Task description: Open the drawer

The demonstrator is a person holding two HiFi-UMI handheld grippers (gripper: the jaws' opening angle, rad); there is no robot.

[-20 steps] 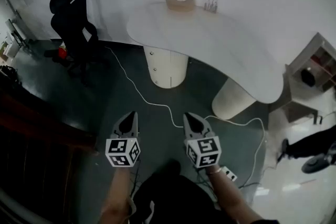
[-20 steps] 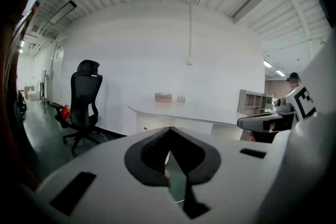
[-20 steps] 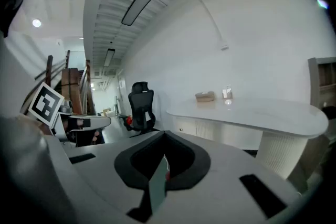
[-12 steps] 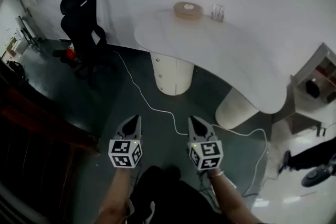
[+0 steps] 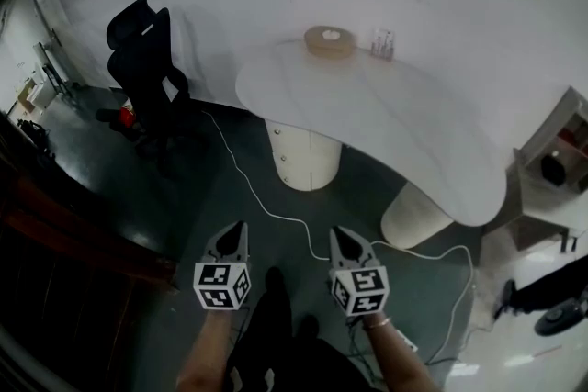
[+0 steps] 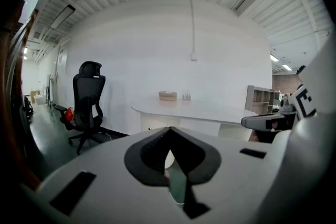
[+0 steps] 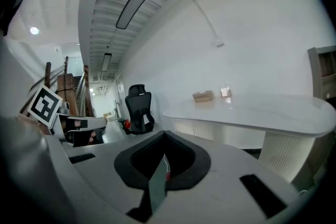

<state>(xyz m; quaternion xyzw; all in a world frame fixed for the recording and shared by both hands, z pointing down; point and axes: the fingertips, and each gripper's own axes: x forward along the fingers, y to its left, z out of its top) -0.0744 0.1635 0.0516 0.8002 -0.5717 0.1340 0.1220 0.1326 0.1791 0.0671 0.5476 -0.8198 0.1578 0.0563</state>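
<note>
A white curved desk [image 5: 395,106] stands ahead, and under it is a rounded white drawer unit [image 5: 303,156] with small knobs on its front. The same unit shows small and far off in the left gripper view [image 6: 152,122]. My left gripper [image 5: 234,227] and right gripper [image 5: 340,234] hang side by side over the dark floor, well short of the desk. Both are shut and hold nothing. The left gripper [image 6: 169,131] has its jaws together, and so does the right gripper [image 7: 164,136].
A black office chair [image 5: 147,78] stands to the left of the desk. A white cable [image 5: 266,207] runs across the floor between me and the drawer unit. A round box [image 5: 329,39] sits on the desk. Dark wooden furniture [image 5: 55,234] lies left, a shelf [image 5: 560,151] right.
The head view has shifted, so the desk and chair sit a little more to the right and lower in the picture. Both grippers stay shut, side by side, slightly lower in the picture.
</note>
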